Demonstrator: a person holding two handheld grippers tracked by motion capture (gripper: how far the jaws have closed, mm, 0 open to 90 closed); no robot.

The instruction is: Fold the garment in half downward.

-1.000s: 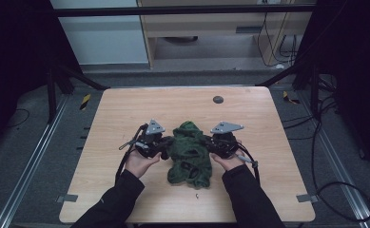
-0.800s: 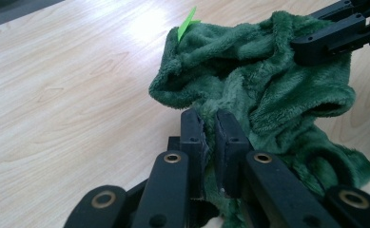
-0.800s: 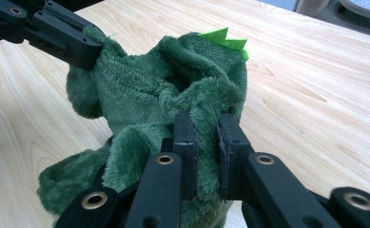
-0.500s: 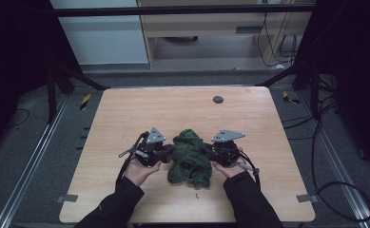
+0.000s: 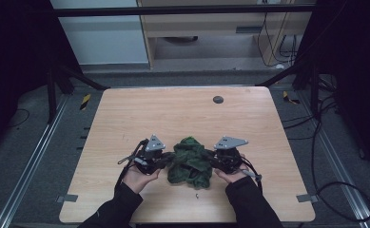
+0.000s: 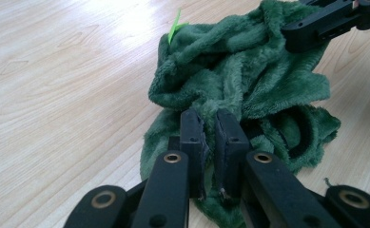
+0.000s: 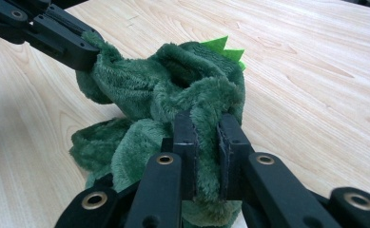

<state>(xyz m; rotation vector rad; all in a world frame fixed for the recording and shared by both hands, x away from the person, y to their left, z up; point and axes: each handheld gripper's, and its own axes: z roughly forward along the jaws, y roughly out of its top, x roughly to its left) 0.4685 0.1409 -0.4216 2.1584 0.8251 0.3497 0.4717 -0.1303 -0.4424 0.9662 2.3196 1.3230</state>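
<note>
Both grippers (clamped) on plush

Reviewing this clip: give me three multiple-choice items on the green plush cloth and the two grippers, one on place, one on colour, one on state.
1. Where does the plush cloth lie on the table?
A. near the person's edge, between the grippers
B. at the far edge
C. on the floor

2. What colour are the small felt spikes on it?
A. red
B. bright green
C. white

3. How do the left gripper and right gripper stand?
A. both open, clear of the cloth
B. one shut, one open
C. both shut on the cloth

Answers: 1 A, the high view shows it between the hands; 2 B, the right gripper view shows them; 3 C, each gripper view shows plush pinched between the jaws.
</note>
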